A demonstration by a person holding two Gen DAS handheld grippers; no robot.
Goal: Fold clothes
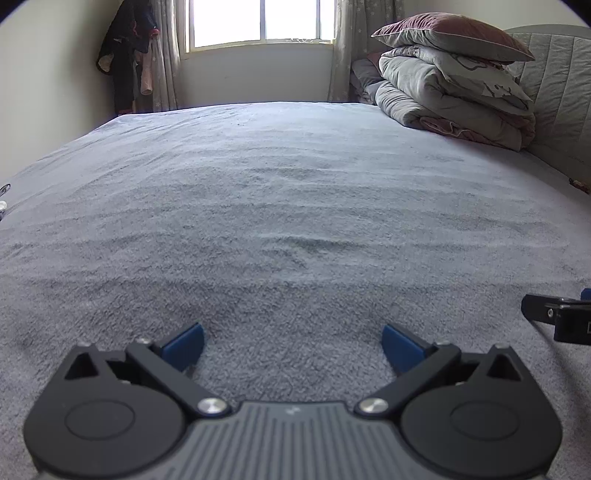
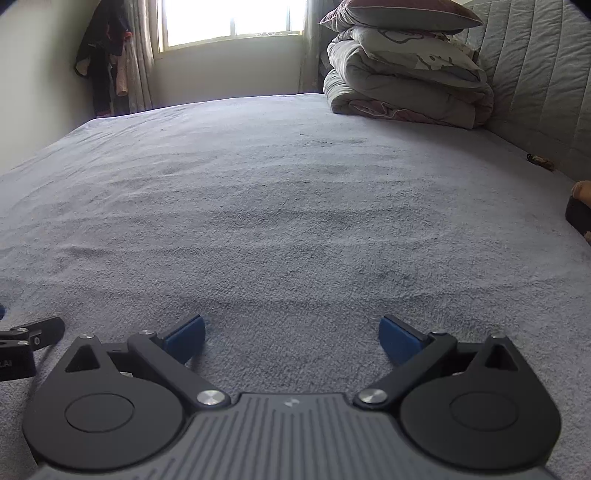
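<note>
Both grippers rest low over a grey fleecy bed cover (image 1: 295, 192) (image 2: 280, 206). My left gripper (image 1: 293, 345) is open, its blue pads (image 1: 184, 345) spread wide with only the cover between them. My right gripper (image 2: 291, 338) is open too, blue pads (image 2: 400, 341) wide apart, nothing held. Each gripper shows at the edge of the other's view: the right gripper (image 1: 557, 314) at the far right of the left wrist view, the left gripper (image 2: 26, 345) at the far left of the right wrist view. No loose garment lies on the cover in either view.
A folded grey duvet (image 1: 454, 99) (image 2: 406, 85) topped by a maroon pillow (image 1: 450, 33) sits at the back right against a quilted headboard (image 2: 539, 77). Clothes hang (image 1: 129, 55) in the back left corner by a window (image 1: 258, 22). A dark object (image 2: 580, 218) lies at the right bed edge.
</note>
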